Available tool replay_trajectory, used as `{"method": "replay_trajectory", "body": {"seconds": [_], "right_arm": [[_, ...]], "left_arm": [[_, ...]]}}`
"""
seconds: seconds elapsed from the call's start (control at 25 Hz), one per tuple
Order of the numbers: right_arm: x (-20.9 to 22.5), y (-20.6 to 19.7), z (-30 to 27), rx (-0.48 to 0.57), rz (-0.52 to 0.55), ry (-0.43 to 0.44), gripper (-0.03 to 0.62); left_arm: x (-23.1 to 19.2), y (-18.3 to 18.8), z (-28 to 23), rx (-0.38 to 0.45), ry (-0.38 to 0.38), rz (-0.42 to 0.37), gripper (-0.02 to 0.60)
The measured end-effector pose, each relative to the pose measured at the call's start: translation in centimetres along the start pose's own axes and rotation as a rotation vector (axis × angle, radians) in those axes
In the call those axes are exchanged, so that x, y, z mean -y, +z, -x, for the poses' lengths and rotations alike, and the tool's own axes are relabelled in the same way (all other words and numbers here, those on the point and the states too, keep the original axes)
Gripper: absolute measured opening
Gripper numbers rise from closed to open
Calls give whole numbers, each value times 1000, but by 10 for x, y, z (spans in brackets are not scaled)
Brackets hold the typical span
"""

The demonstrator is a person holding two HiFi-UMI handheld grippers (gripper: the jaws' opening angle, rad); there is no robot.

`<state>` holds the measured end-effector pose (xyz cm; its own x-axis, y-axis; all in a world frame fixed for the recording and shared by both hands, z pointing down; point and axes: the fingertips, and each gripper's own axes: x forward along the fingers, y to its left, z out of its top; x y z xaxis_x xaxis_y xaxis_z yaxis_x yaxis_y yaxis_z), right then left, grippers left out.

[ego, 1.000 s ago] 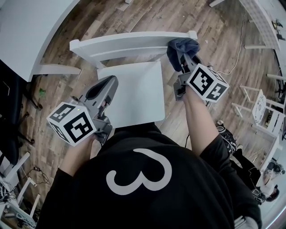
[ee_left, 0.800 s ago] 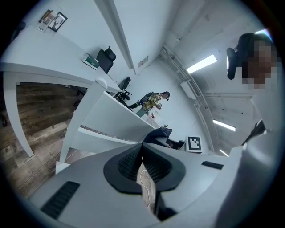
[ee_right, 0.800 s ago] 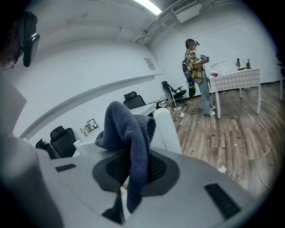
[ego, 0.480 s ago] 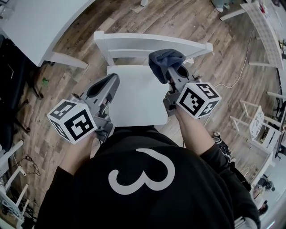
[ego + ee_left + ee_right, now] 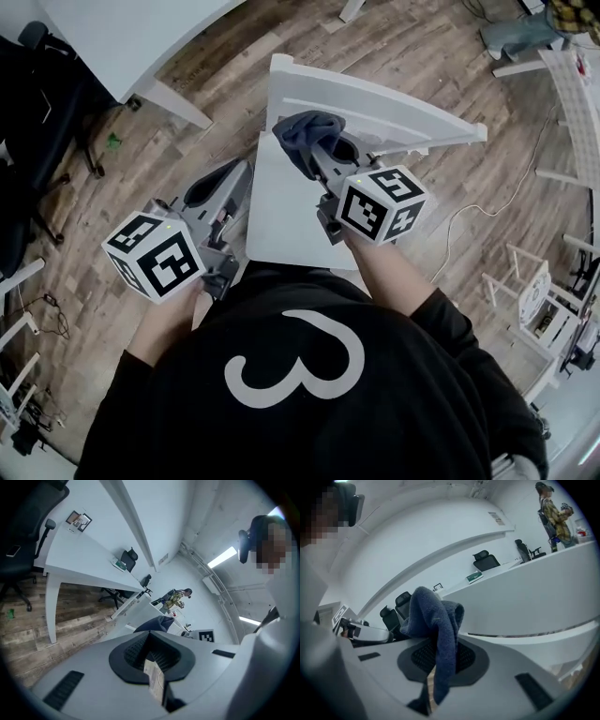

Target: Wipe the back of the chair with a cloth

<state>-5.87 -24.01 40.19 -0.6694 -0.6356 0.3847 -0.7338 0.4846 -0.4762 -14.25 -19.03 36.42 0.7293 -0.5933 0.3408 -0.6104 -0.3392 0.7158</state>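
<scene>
Gripping the blue cloth (image 5: 302, 133) by the chair back (image 5: 394, 108) is the right gripper (image 5: 319, 155); left gripper (image 5: 230, 173) fingers meet, empty.

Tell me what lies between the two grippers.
The chair's white seat, bare there, as the head view shows. The left gripper is by its left edge; the right gripper holds the cloth over it.

A large white "3" (sole legible mark) on the person's black shirt (image 5: 427, 412)
</scene>
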Motion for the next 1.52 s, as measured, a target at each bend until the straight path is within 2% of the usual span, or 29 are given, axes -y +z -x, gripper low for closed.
{"method": "replay_trajectory", "body": {"seconds": [0.28, 0.52, 0.84, 1.52], "right_arm": [[9, -8, -42, -36, 18, -36, 51], [28, -9, -61, -35, -10, -121, 51], [31, -8, -62, -14, 3, -203, 51], [49, -7, -44, 20, -20, -282, 49]], "left_arm": [[-21, 2, 23, 38, 49, 28, 14], [-37, 3, 37, 50, 78, 47, 14], [-39, 3, 37, 51, 88, 50, 14], [-29, -3, 25, 20, 74, 32, 14]]}}
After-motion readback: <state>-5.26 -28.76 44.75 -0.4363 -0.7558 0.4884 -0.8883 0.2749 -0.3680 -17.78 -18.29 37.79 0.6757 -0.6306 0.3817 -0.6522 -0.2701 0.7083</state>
